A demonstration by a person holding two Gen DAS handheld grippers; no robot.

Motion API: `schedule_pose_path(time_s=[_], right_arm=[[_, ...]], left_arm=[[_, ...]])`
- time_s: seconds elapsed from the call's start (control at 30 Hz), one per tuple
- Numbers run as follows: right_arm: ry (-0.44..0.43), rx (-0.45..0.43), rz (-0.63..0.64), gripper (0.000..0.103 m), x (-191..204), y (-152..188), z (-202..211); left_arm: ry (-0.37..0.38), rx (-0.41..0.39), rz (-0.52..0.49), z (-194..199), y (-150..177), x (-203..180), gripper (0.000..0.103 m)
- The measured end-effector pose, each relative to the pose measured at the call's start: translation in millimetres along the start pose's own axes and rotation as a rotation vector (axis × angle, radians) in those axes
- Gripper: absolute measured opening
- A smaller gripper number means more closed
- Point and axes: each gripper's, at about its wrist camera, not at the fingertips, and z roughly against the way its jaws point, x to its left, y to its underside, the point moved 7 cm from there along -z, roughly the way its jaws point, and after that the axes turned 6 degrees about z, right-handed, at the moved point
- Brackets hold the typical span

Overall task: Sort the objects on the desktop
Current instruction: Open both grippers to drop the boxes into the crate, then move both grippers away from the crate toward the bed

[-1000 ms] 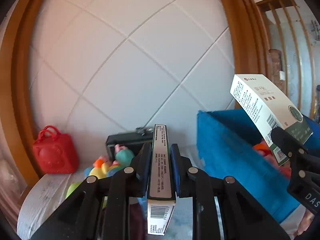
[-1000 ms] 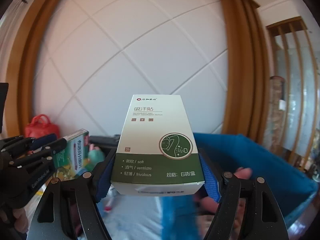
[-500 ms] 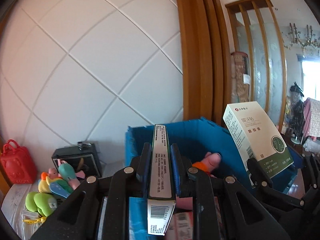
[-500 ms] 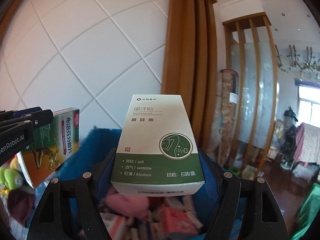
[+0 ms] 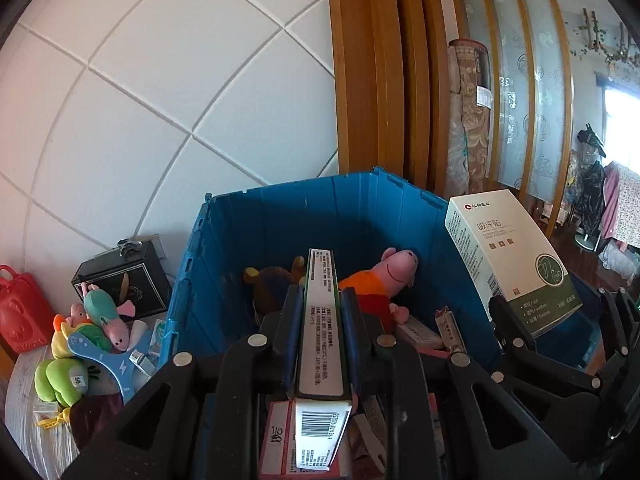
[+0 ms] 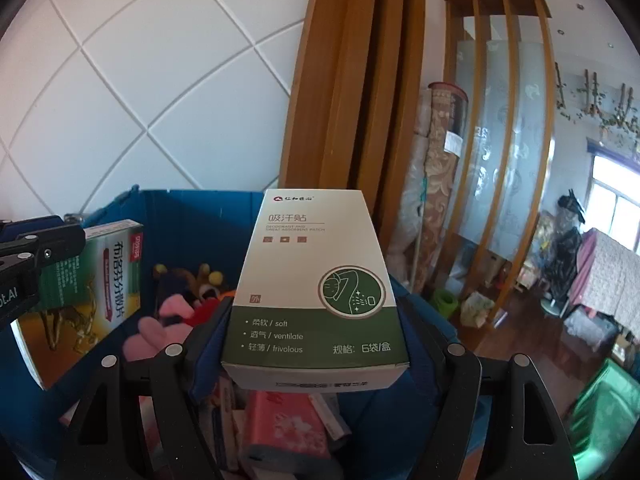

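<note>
Above the blue bin [image 5: 280, 220], left wrist view: left gripper [image 5: 320, 320] clamps a narrow box [image 5: 322, 332] edge-on; pink plush [image 5: 384, 280] at one o'clock. Right wrist view: right gripper [image 6: 316, 340] grips the white-green box [image 6: 312, 280]; narrow box at nine o'clock.

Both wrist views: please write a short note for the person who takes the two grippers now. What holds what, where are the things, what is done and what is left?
Left gripper: shut on the thin green box, held edge-up over the blue crate.
Right gripper: shut on the white-and-green box, also above the crate.
Done: the crate already holds the pink plush, a brown plush and several small boxes.
Left: release both boxes into the crate. Then the plush toys, the black case and the red bag beside the crate, outside it, are not yet sorted.
</note>
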Motion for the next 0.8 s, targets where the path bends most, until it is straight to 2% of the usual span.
schedule_pose_path(time_s=[0.2,0.27,0.3,0.33,0.37,0.4,0.43,0.6,0.8], right_arm=[[0.010,0.027,0.003,0.077,-3.1,5.0,-6.8],[0.010,0.025,0.006,0.081,-0.5,4.9,-3.2],[0.012,0.025,0.008,0.084,-1.5,4.4,-4.3],[0.014,0.021,0.007,0.093,-1.4,4.2,-3.6],[0.018,0.016,0.007,0.102,-2.3,3.9,-2.7],[0.021,0.014,0.011,0.103,-2.8,3.0,-2.1],[0.022,0.008,0.017,0.103,-1.7,3.0,-0.7],[0.029,0.001,0.048,0.103,4.7,5.6,6.8],[0.024,0.003,0.038,0.103,6.0,9.5,18.2]], left_arm=[[0.001,0.038,-0.001,-6.4,3.4,0.1,0.019],[-0.003,0.039,-0.008,-6.4,4.3,1.0,0.020],[-0.003,0.041,-0.012,-5.9,5.2,1.0,0.026],[0.000,0.046,-0.015,-5.4,6.2,1.4,0.038],[0.008,0.047,-0.013,-4.3,7.2,1.2,0.045],[0.013,0.044,-0.013,-2.5,7.9,1.3,0.057],[0.015,0.036,-0.014,0.0,7.9,1.7,0.062],[0.009,-0.001,-0.019,14.3,7.0,7.5,0.071],[0.019,-0.031,-0.009,36.3,6.0,22.1,0.071]])
